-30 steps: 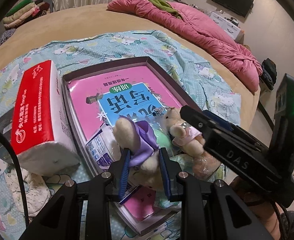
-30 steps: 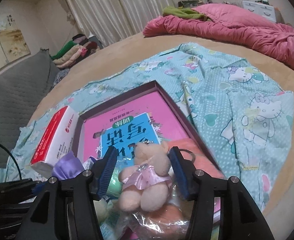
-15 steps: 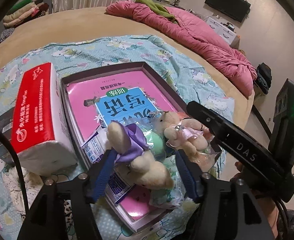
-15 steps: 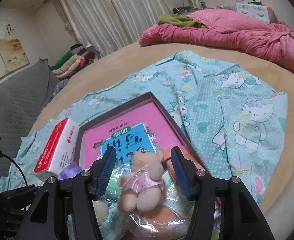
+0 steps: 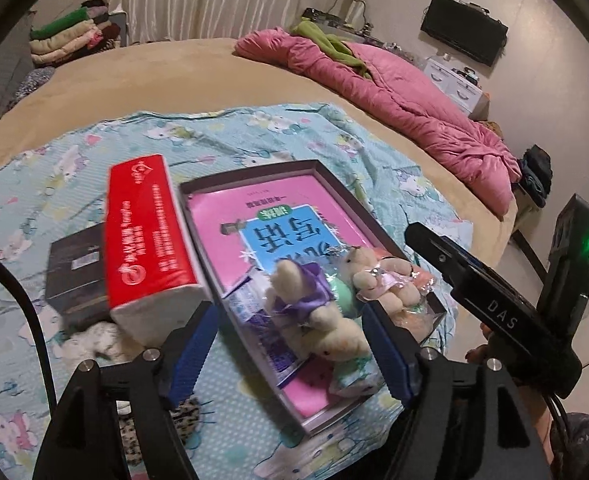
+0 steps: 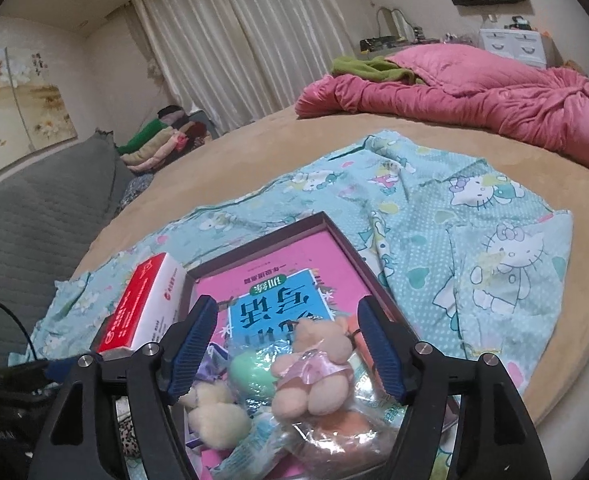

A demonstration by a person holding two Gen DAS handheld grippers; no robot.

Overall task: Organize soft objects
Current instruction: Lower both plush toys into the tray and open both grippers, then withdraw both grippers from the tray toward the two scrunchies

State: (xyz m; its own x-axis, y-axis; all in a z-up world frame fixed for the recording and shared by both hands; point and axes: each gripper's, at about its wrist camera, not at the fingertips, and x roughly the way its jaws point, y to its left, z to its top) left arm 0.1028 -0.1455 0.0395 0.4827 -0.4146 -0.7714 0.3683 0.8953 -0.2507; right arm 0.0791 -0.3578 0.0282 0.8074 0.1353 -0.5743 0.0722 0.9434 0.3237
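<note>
Two small plush bears lie in the shallow dark-rimmed box on the bed: one with a purple bow, one in a pink dress, both on the pink-and-blue book among crinkled clear wrappers. Your left tool has just been opening and stands wide, its blue pads either side of the purple-bow bear without pressing it. Your right tool has likewise been spreading and is wide; the pink-dress bear sits between its pads, untouched. One red-and-white tissue pack crowds the box's left wall, just beside your left tool's pad. One dark box lies beyond it, and a spotted cloth sits under your left tool. One teal cartoon-cat sheet covers the tan bed. One pink quilt is heaped at the far edge, well apart.
</note>
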